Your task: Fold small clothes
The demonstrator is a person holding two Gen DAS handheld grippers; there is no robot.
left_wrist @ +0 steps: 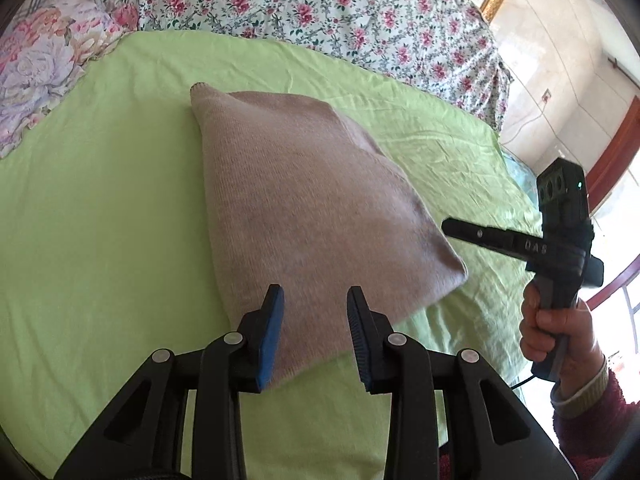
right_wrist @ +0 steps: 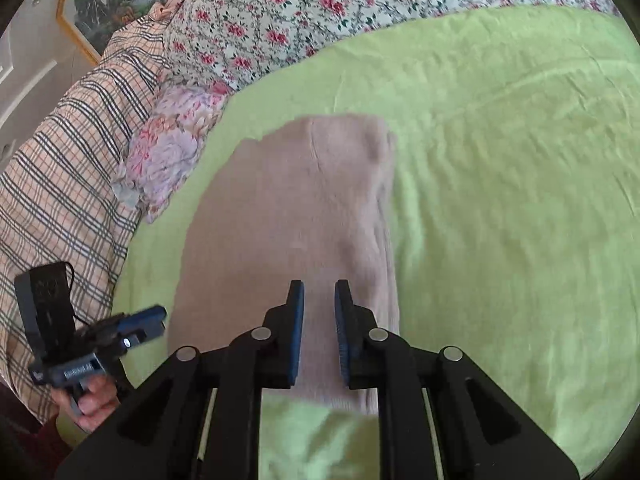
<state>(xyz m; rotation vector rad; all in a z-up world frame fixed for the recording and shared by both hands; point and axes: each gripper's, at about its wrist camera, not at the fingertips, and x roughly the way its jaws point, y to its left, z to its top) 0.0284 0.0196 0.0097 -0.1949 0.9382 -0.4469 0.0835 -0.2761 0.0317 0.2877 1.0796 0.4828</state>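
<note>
Both claws angled down over folded knit (left_wrist: 304, 208) — jaws parted, empty.

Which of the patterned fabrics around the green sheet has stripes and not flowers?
The plaid fabric, beige with dark crossing lines, at the left in the right wrist view. The quilt and the pillow beside it have pink flowers.

We saw a folded beige knit garment (left_wrist: 304, 208) lying flat on the green sheet (left_wrist: 100, 220) of the bed. Our left tool (left_wrist: 316, 300) hung over its near edge, jaws apart with nothing between them. To the right, a hand (left_wrist: 560, 328) in a dark red sleeve (left_wrist: 600, 420) held our right tool (left_wrist: 452, 229), its tip near the garment's right corner. Floral bedding (left_wrist: 320, 12) lay behind.
</note>
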